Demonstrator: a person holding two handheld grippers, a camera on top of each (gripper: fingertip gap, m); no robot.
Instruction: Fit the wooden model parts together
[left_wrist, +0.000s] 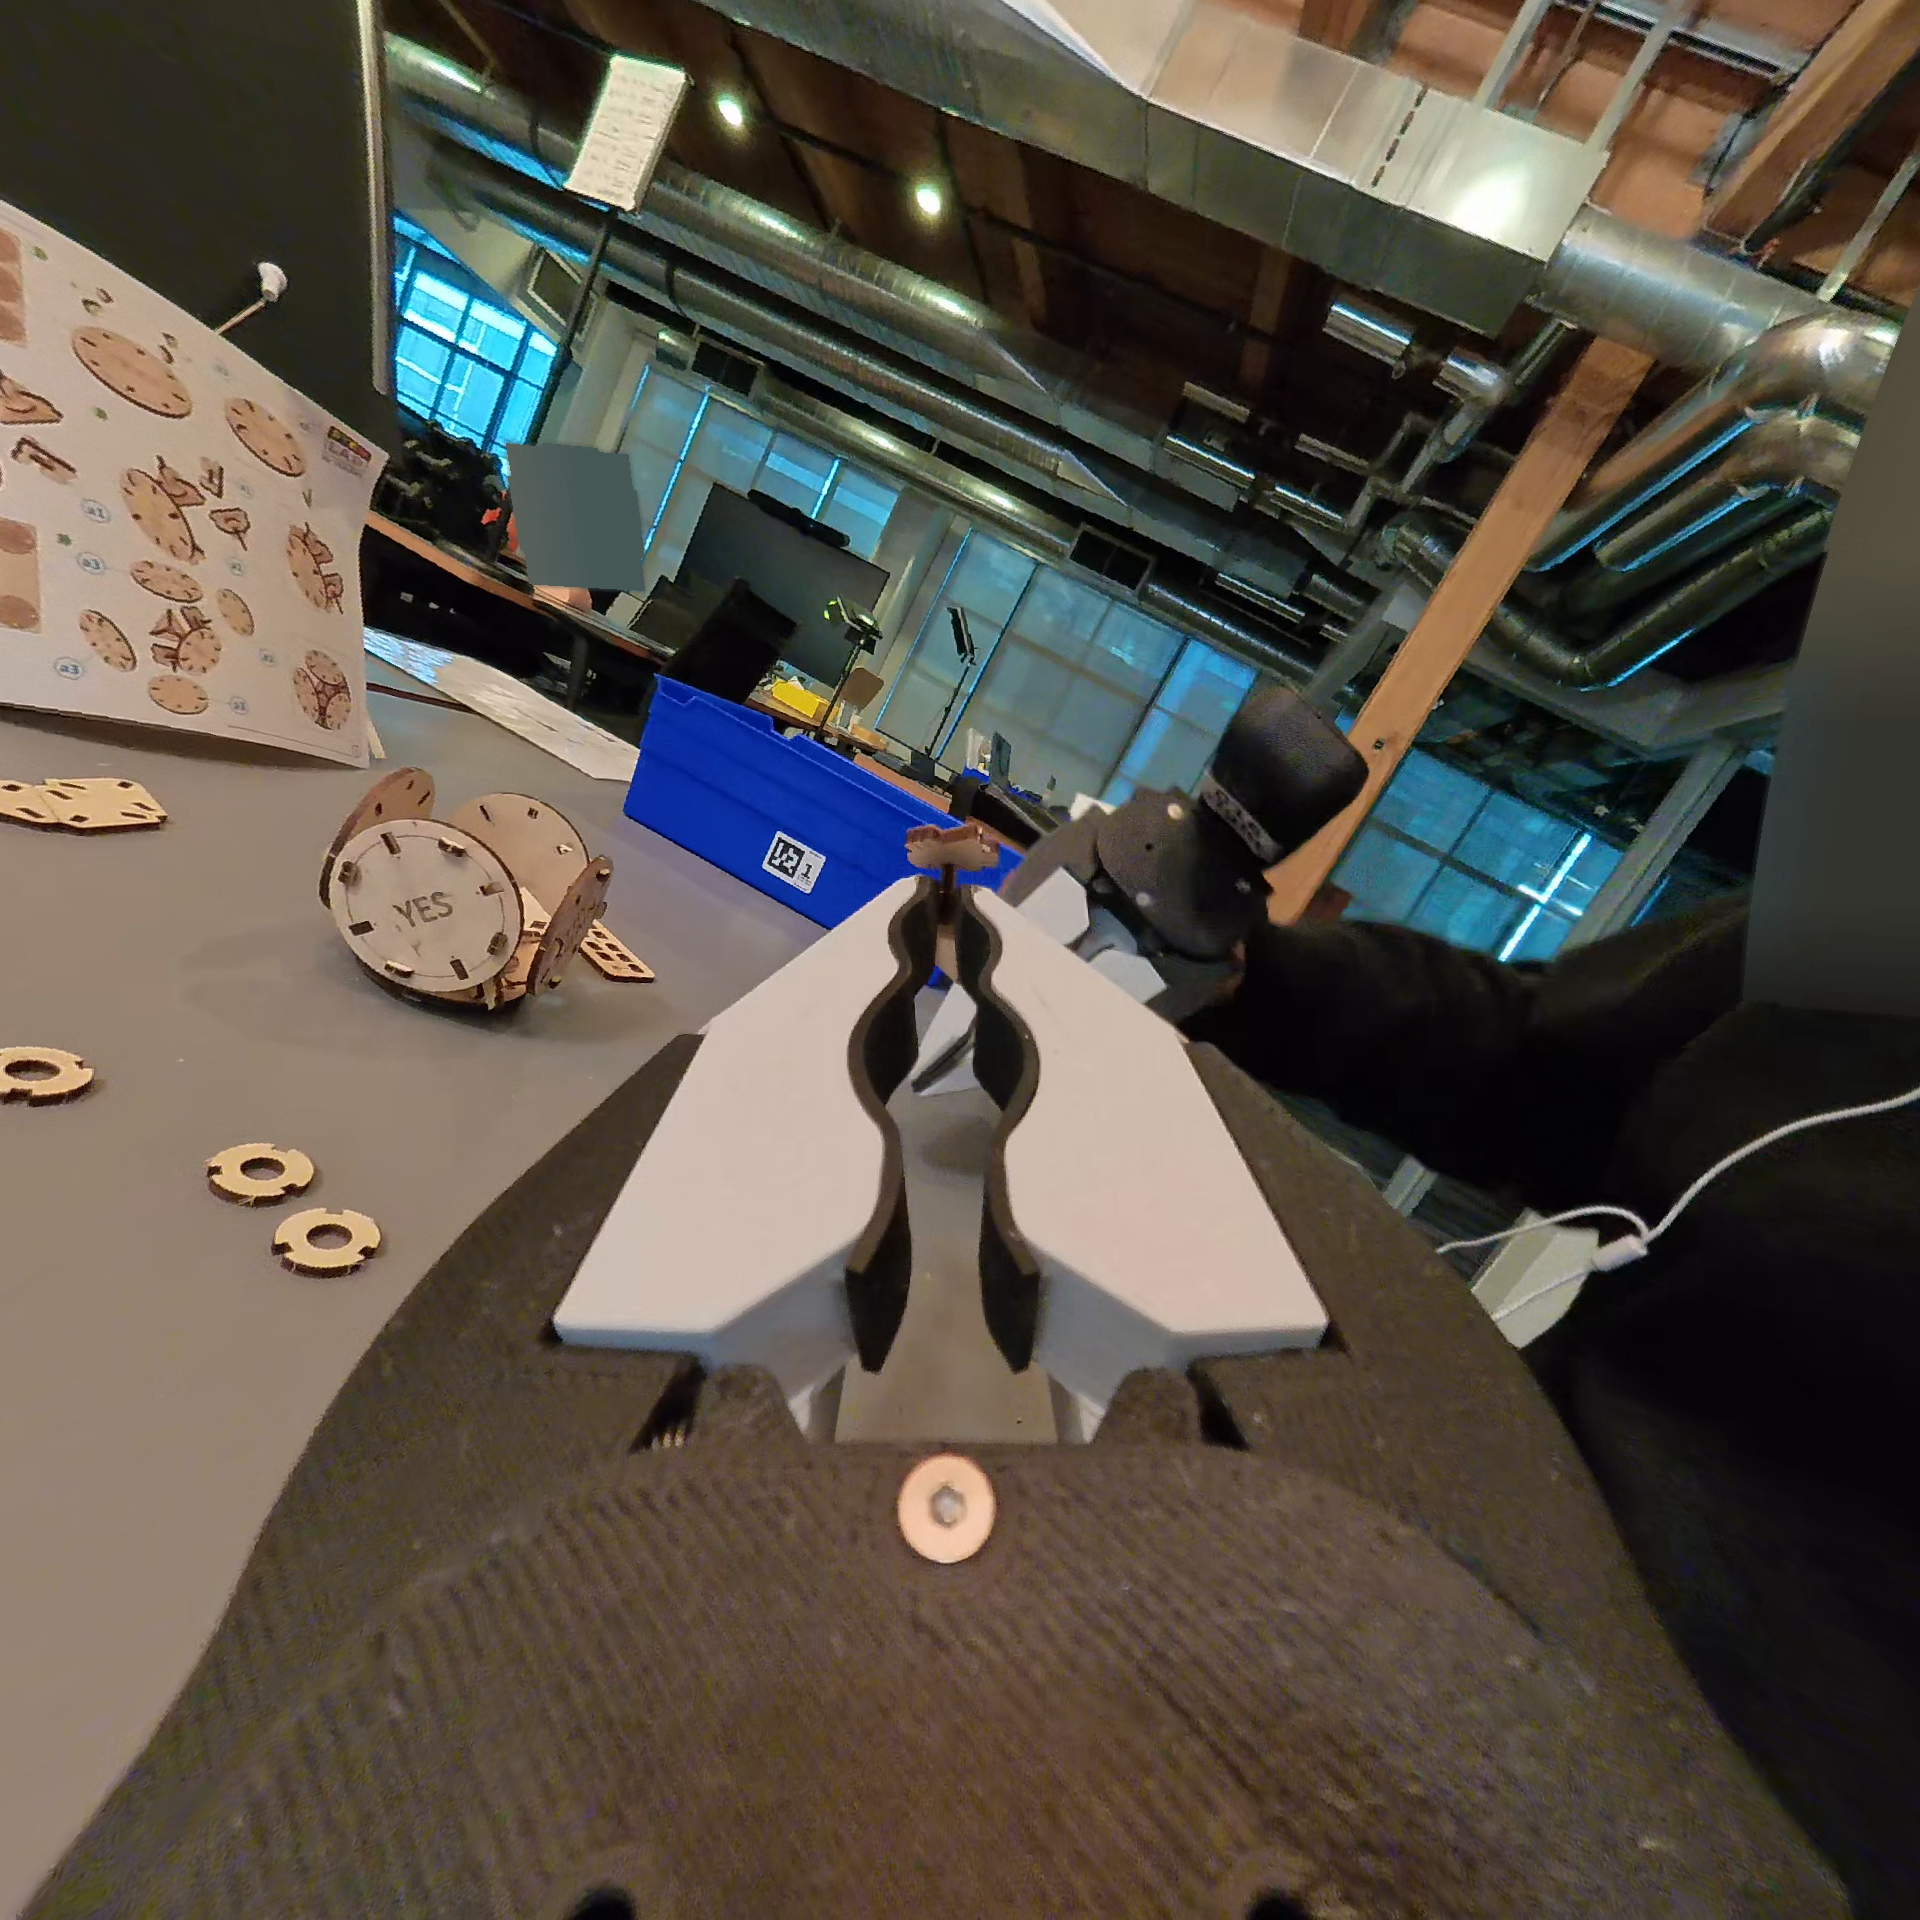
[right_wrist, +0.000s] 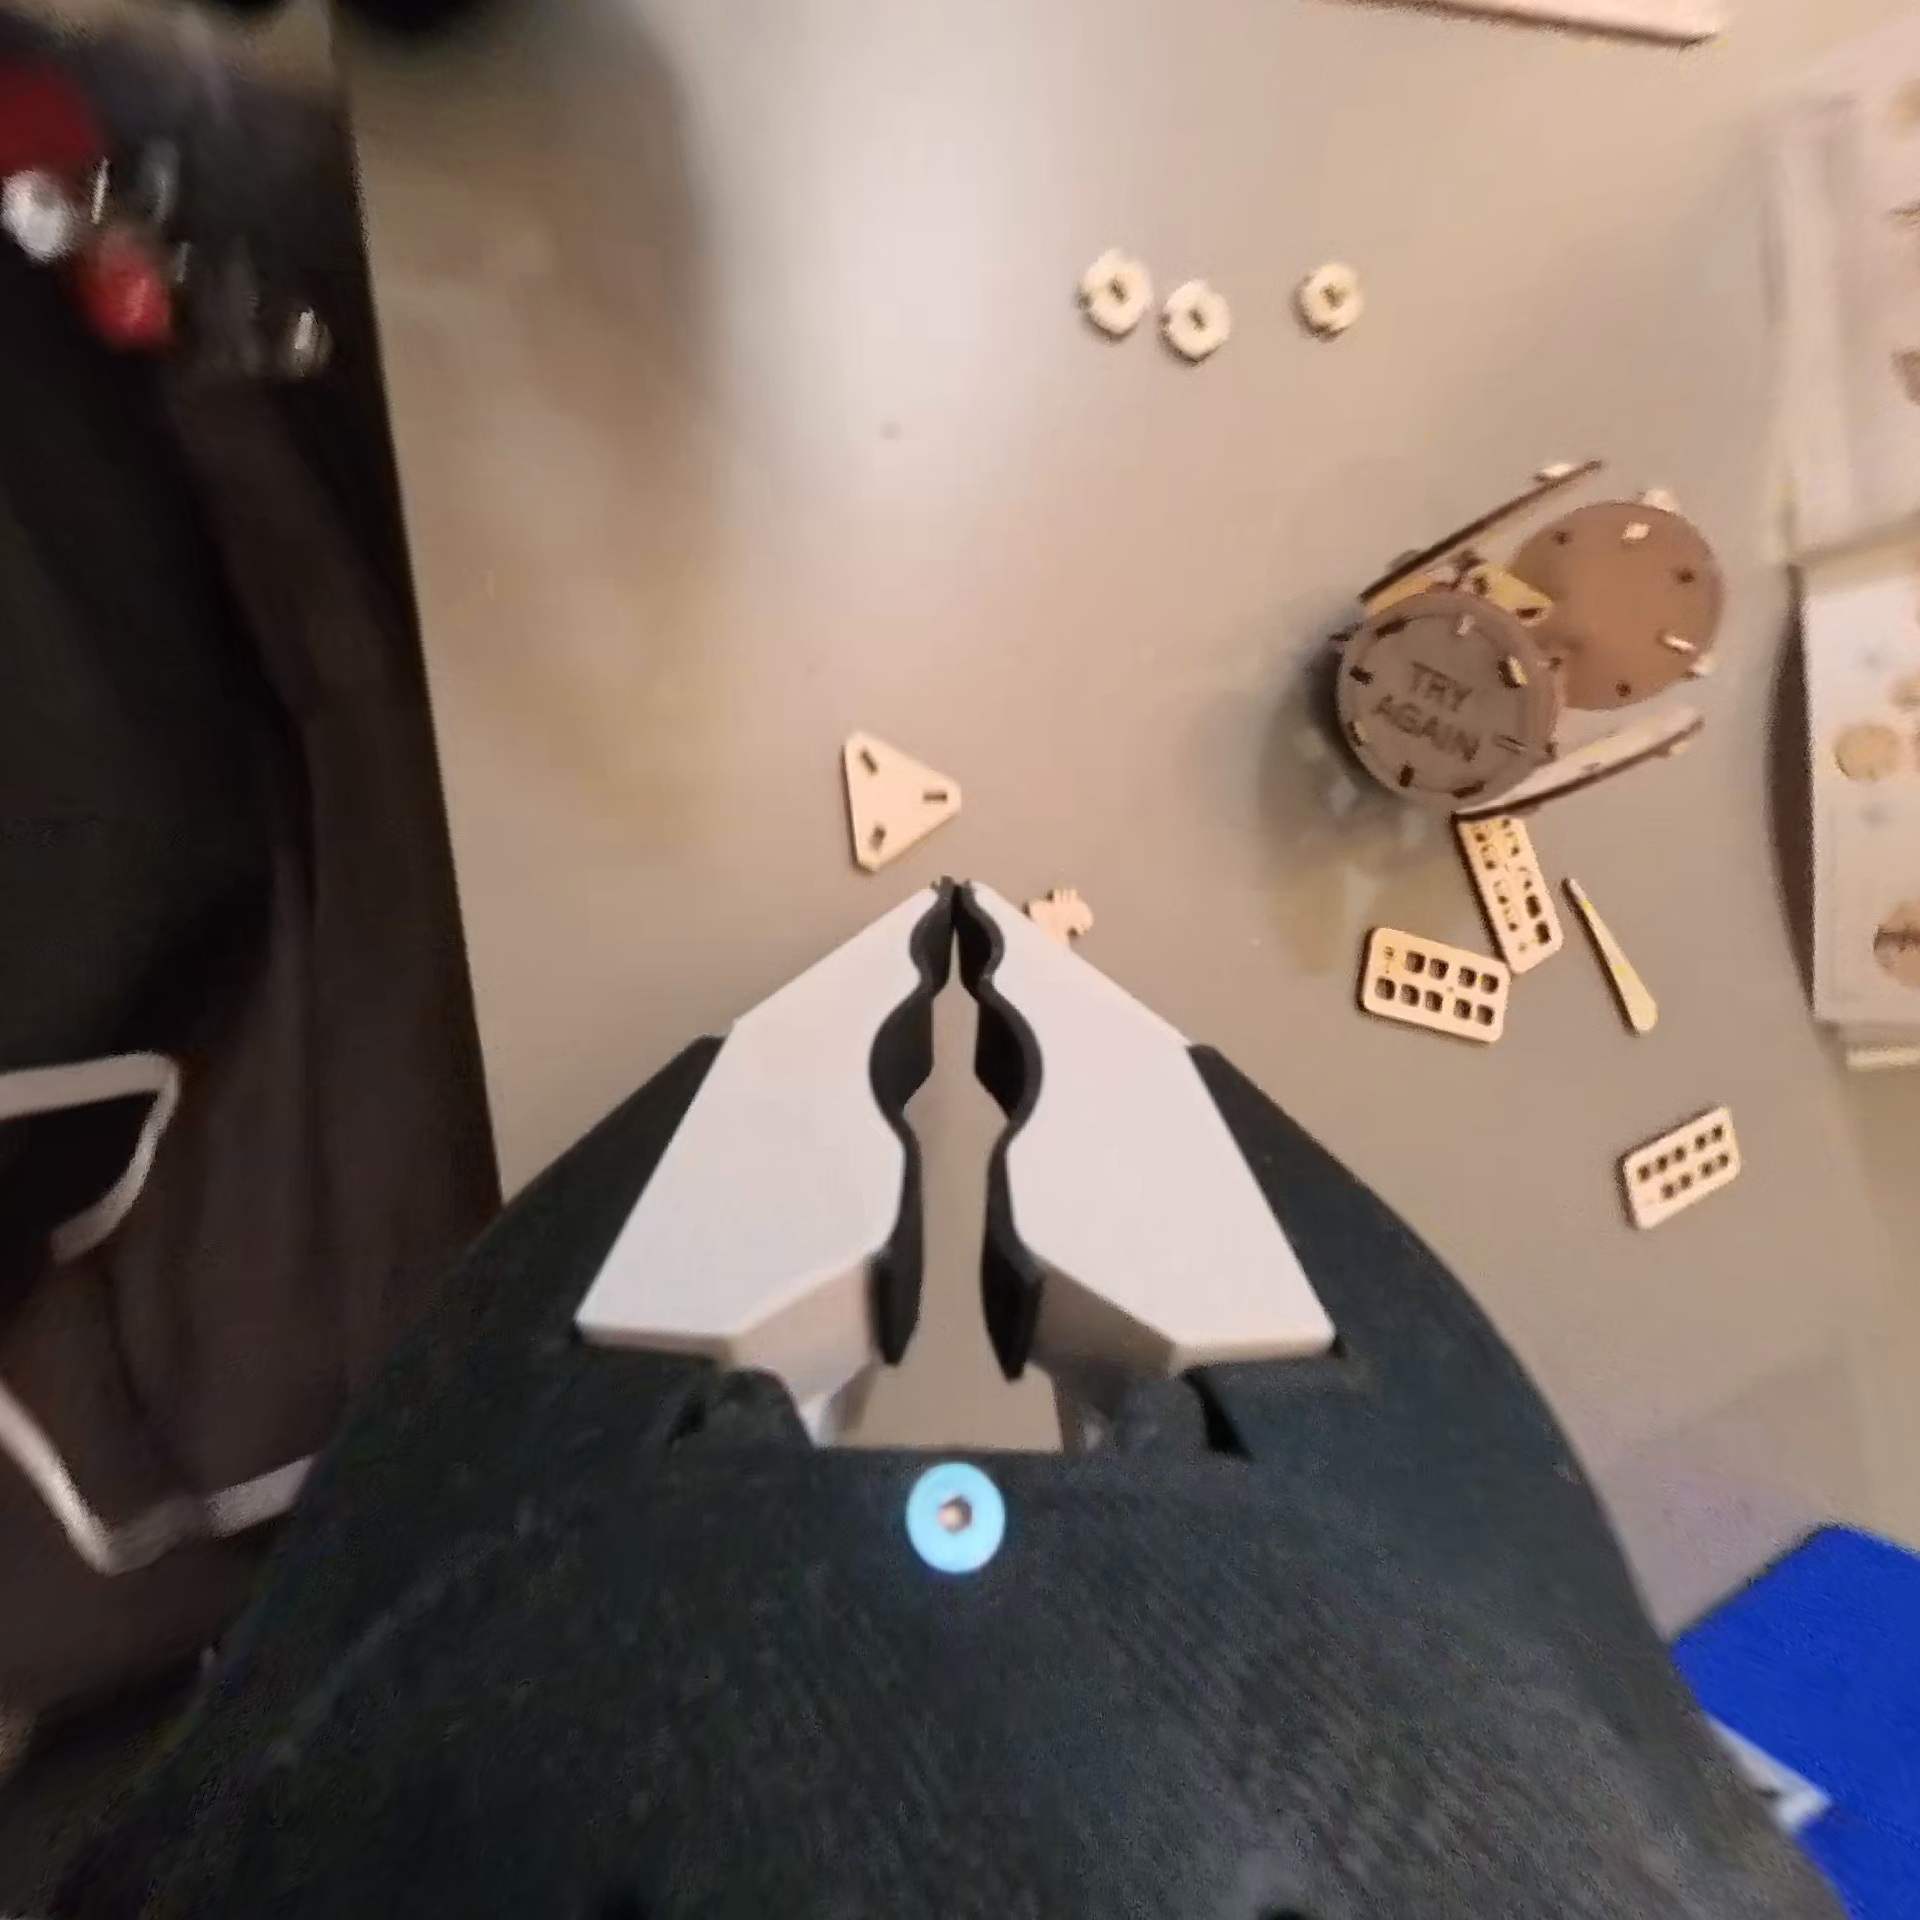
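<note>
Plywood is what the left gripper (left_wrist: 943, 888) grasps: its jaws are clenched on a small brown wooden piece (left_wrist: 951, 844), the thin stem pinched between the dark pads with a wider notched head standing above the fingertips, near the centre of the left wrist view. Behind it sits a blue bin (left_wrist: 748, 790) on the grey desk (left_wrist: 208, 1403). At centre left lies a partly built wooden model (left_wrist: 457, 904) of slotted round discs, with three small notched rings (left_wrist: 260, 1174) lower left and a printed instruction sheet (left_wrist: 177, 499) propped at upper left.

In the right wrist view the right gripper (right_wrist: 956, 891) points down at the desk, its jaws closed tip to tip; a tiny sliver seems to poke out at the tips, but the blur leaves it unclear whether anything is caught. Just above the fingertips lies a pale wooden triangle (right_wrist: 894, 798) with three slots, and just to their right a small toothed scrap (right_wrist: 1062, 914). Slotted rectangular plates (right_wrist: 1434, 985) lie at centre right, below the model.
</note>
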